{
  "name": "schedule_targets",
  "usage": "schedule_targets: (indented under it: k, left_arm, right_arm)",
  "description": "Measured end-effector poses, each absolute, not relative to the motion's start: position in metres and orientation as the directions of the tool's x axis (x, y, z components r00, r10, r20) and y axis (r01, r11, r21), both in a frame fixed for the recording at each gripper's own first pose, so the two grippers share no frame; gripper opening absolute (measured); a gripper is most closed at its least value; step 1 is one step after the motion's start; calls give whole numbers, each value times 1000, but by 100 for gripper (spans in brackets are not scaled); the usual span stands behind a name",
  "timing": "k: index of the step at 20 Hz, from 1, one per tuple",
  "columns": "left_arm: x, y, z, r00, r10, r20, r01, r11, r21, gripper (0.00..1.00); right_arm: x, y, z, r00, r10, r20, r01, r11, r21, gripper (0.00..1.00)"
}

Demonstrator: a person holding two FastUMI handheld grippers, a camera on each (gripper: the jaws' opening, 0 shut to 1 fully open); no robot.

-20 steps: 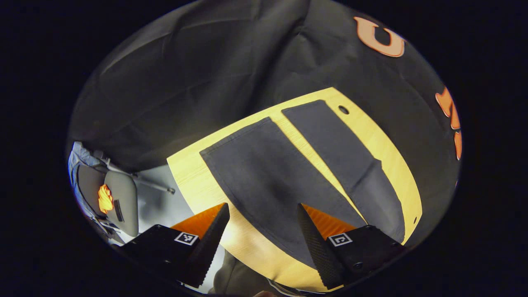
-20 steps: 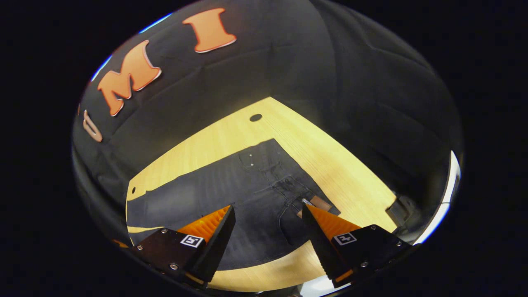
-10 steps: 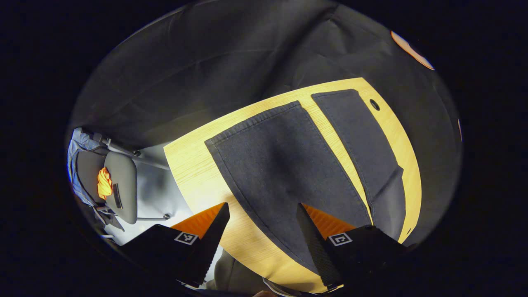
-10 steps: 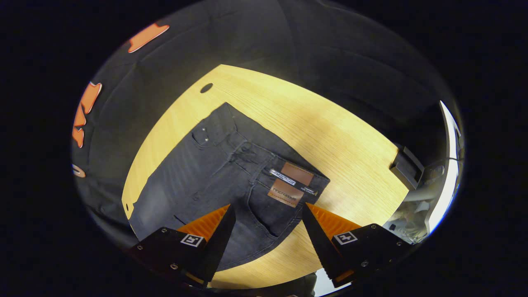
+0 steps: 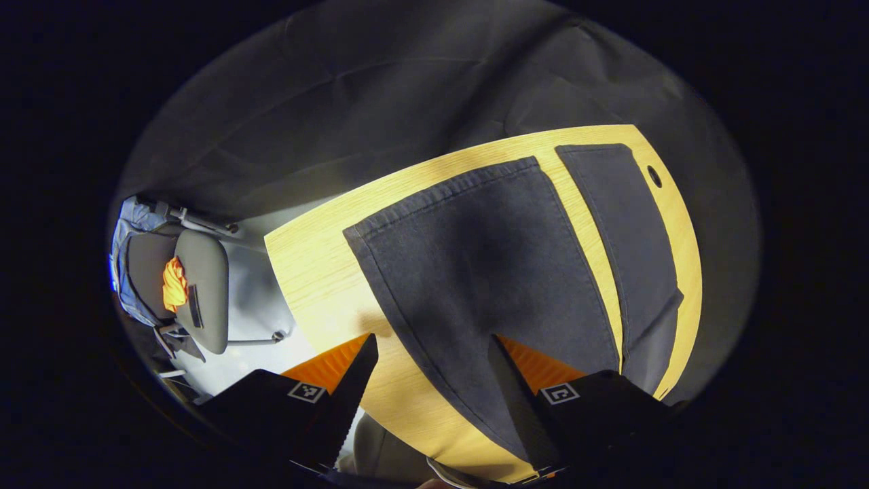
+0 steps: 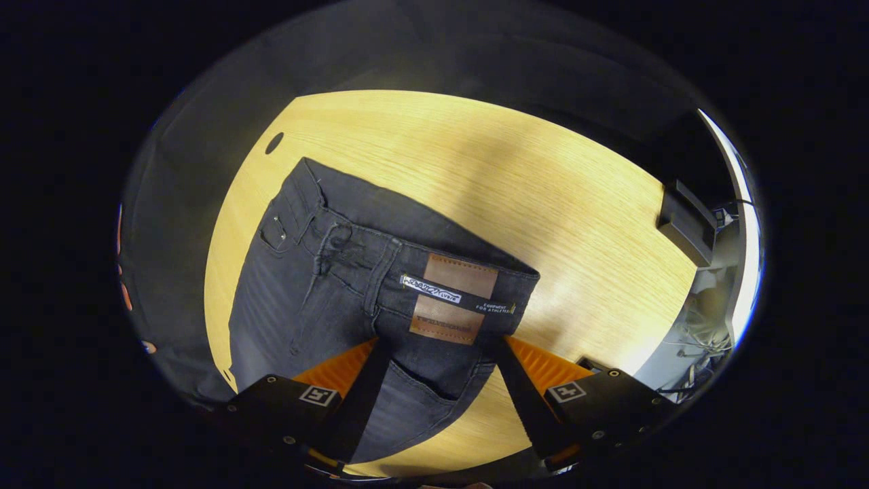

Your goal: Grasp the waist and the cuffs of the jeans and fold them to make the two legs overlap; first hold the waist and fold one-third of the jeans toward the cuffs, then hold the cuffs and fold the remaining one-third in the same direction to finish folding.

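Observation:
Dark grey jeans lie flat on a light wooden table (image 5: 319, 272), legs spread apart. In the left gripper view the near leg (image 5: 489, 272) ends in a stitched cuff (image 5: 441, 193), and the far leg (image 5: 624, 224) lies beside it. My left gripper (image 5: 431, 356) hovers open over the near leg's outer edge, holding nothing. In the right gripper view the waistband, with its brown leather patch (image 6: 448, 299), lies just ahead of my right gripper (image 6: 440, 350). That gripper is open, its fingers straddling the cloth below the patch.
A grey chair (image 5: 200, 292) holding something orange stands on the pale floor left of the table. The table has a round cable hole (image 6: 274, 142). A dark box (image 6: 686, 217) sits at the table's far right edge. Bare wood stretches beyond the waist.
Both grippers have come nearer the jeans. The left view swung, so the near leg looms larger. The right gripper moved up to the waistband; the patch now sits right before its fingers.

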State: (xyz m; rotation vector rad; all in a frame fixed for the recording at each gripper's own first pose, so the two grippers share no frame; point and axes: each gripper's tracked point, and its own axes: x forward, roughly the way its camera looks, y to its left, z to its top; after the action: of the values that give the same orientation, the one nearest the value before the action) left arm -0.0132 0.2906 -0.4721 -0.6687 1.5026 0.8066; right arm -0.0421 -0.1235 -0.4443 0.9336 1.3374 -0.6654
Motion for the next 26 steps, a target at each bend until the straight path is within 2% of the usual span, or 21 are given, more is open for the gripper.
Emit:
schedule_targets:
  k: [3,8,13,15,17,18,19,20,21,22,23,24,26]
  left_arm:
    - [-14,305,-477,-119,38,-992,-821,559,120,99]
    - [-22,322,-491,-182,12,-983,-842,514,162,99]
    - [-18,325,-507,-228,19,-973,-834,512,205,97]
    - [-13,327,-509,-205,68,-976,-823,528,210,96]
    - [-5,324,-509,-171,116,-978,-803,559,206,96]
    - [-2,321,-510,-147,131,-980,-785,587,196,84]
    - [6,319,-512,-119,144,-982,-762,621,183,76]
    - [14,316,-513,-83,149,-985,-737,656,161,52]
    - [24,313,-516,-41,152,-988,-724,676,134,28]
    - [26,310,-517,-35,143,-989,-718,685,124,5]
    - [32,311,-516,5,127,-992,-707,701,86,5]
    - [35,305,-517,36,86,-996,-714,700,35,5]
    - [52,298,-506,131,48,-990,-731,679,-64,5]
  right_arm:
    - [-52,-122,-442,83,122,-989,864,486,132,95]
    - [-57,-126,-448,29,107,-994,877,475,77,97]
    - [-55,-126,-452,-36,51,-998,847,532,-3,95]
    - [-53,-126,-453,-47,1,-999,842,539,-39,92]
    - [-47,-124,-453,-2,-30,-1000,816,577,-19,81]
    - [-48,-122,-456,9,-41,-999,812,583,-17,66]
    - [-51,-126,-453,15,-49,-999,826,564,-15,51]
    - [-50,-124,-455,42,-10,-999,842,539,30,35]
    - [-47,-122,-454,79,43,-996,859,504,90,29]
    - [-46,-121,-454,127,92,-988,867,474,156,20]
    - [-45,-119,-452,184,145,-972,873,430,229,20]
    - [-42,-120,-448,229,173,-958,888,366,279,11]
    - [-33,-120,-439,328,215,-920,876,296,381,11]
